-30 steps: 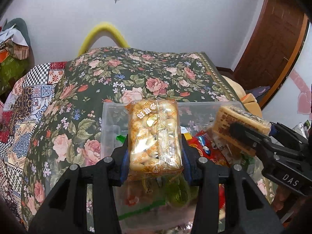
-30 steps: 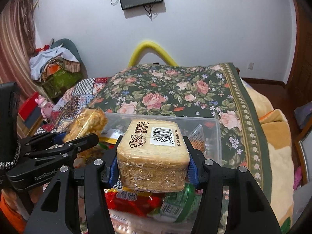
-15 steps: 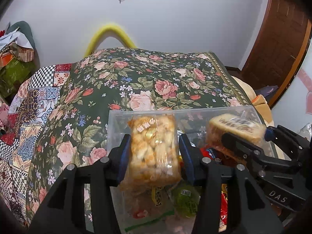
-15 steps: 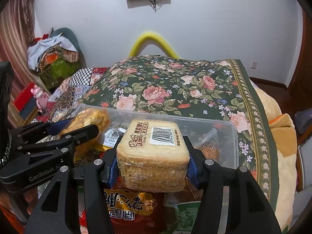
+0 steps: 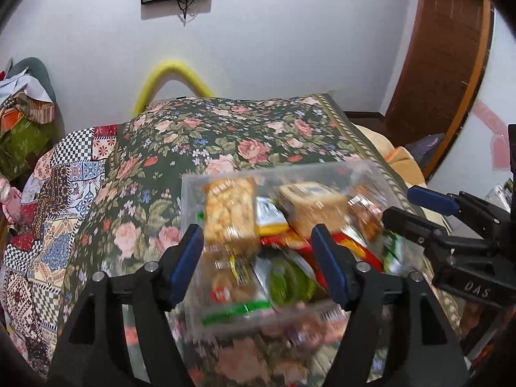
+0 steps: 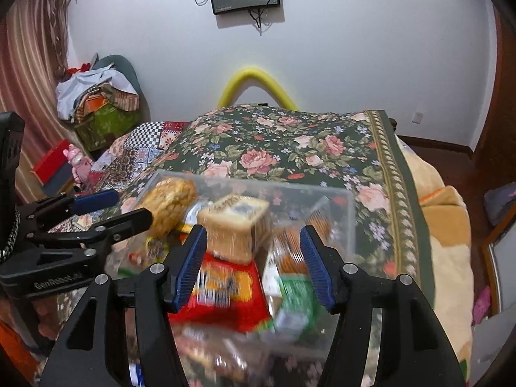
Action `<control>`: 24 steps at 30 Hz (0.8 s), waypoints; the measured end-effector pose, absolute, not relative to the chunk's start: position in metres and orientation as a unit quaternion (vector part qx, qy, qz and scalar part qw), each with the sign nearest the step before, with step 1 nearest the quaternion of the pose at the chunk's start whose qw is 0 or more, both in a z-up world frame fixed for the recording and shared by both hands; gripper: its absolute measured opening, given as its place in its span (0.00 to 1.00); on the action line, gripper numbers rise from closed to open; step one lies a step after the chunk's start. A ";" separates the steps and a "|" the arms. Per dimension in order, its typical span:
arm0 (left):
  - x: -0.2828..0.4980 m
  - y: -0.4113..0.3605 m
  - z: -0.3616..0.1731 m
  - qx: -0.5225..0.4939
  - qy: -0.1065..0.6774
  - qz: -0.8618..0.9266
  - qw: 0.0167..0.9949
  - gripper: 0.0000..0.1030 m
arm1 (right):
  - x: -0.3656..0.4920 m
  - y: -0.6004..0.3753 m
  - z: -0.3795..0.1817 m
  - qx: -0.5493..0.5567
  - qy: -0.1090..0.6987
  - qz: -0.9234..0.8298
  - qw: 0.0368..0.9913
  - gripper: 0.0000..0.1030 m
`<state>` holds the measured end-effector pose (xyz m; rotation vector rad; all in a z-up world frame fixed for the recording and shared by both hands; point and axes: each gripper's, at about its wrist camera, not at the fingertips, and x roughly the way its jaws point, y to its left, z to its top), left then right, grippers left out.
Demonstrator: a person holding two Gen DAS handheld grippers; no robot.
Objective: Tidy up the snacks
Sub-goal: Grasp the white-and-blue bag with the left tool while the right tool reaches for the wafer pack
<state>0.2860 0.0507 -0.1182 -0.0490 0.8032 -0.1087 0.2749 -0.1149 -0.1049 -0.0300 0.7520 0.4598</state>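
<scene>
I hold the left gripper and right gripper spread and empty over the clear plastic bin, where the tan wrapped cake block at 12 o'clock looks light and crushable, so I would grip its flat sides.

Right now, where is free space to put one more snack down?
The clear plastic bin is crowded with packets. Free patches: the floral bedspread beyond the bin's far wall, and the strip between its right wall and the leaf-pattern border.
</scene>
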 end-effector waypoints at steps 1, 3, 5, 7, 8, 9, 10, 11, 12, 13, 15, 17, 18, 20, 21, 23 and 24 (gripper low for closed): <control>0.279 0.049 -0.117 -0.024 0.392 -0.056 0.918 0.69 | 0.270 -0.118 -0.104 -0.016 0.363 0.221 0.905 0.55; 0.266 0.045 -0.118 -0.024 0.395 -0.060 0.916 0.74 | 0.259 -0.126 -0.104 -0.018 0.364 0.220 0.905 0.55; 0.251 0.040 -0.121 -0.024 0.402 -0.065 0.913 0.78 | 0.246 -0.135 -0.105 -0.017 0.366 0.219 0.904 0.55; 0.235 0.034 -0.127 -0.023 0.412 -0.067 0.908 0.80 | 0.232 -0.143 -0.107 -0.017 0.369 0.219 0.903 0.55; 0.229 0.031 -0.130 -0.021 0.418 -0.068 0.906 0.81 | 0.228 -0.145 -0.108 -0.017 0.371 0.218 0.903 0.55; 0.221 0.027 -0.135 -0.018 0.426 -0.071 0.902 0.82 | 0.222 -0.148 -0.110 -0.017 0.374 0.218 0.901 0.56; 0.213 0.025 -0.139 -0.017 0.432 -0.072 0.899 0.82 | 0.217 -0.151 -0.112 -0.017 0.377 0.218 0.900 0.56; 0.207 0.024 -0.142 -0.017 0.436 -0.073 0.897 0.83 | 0.213 -0.153 -0.113 -0.016 0.380 0.218 0.899 0.56; 0.201 0.022 -0.146 -0.020 0.441 -0.073 0.894 0.85 | 0.208 -0.156 -0.115 -0.015 0.383 0.219 0.897 0.56; 0.192 0.021 -0.152 -0.028 0.450 -0.076 0.889 0.85 | 0.203 -0.159 -0.117 -0.013 0.386 0.219 0.896 0.56; 0.181 0.018 -0.162 -0.043 0.465 -0.081 0.881 0.87 | 0.196 -0.162 -0.120 -0.009 0.393 0.221 0.892 0.57; 0.173 0.015 -0.170 -0.048 0.476 -0.084 0.874 0.87 | 0.189 -0.164 -0.124 -0.010 0.399 0.223 0.890 0.58; 0.170 0.013 -0.173 -0.049 0.479 -0.084 0.872 0.87 | 0.187 -0.165 -0.126 -0.012 0.399 0.223 0.889 0.58; 0.162 0.005 -0.179 -0.045 0.484 -0.087 0.869 0.88 | 0.182 -0.166 -0.128 -0.015 0.400 0.221 0.889 0.61; 0.158 0.000 -0.181 -0.038 0.486 -0.088 0.869 0.88 | 0.180 -0.167 -0.129 -0.015 0.401 0.222 0.889 0.62; 0.152 -0.009 -0.185 -0.024 0.485 -0.090 0.869 0.90 | 0.177 -0.167 -0.132 -0.016 0.403 0.224 0.887 0.63; 0.149 -0.012 -0.187 -0.015 0.485 -0.091 0.870 0.92 | 0.175 -0.166 -0.133 -0.018 0.404 0.225 0.886 0.63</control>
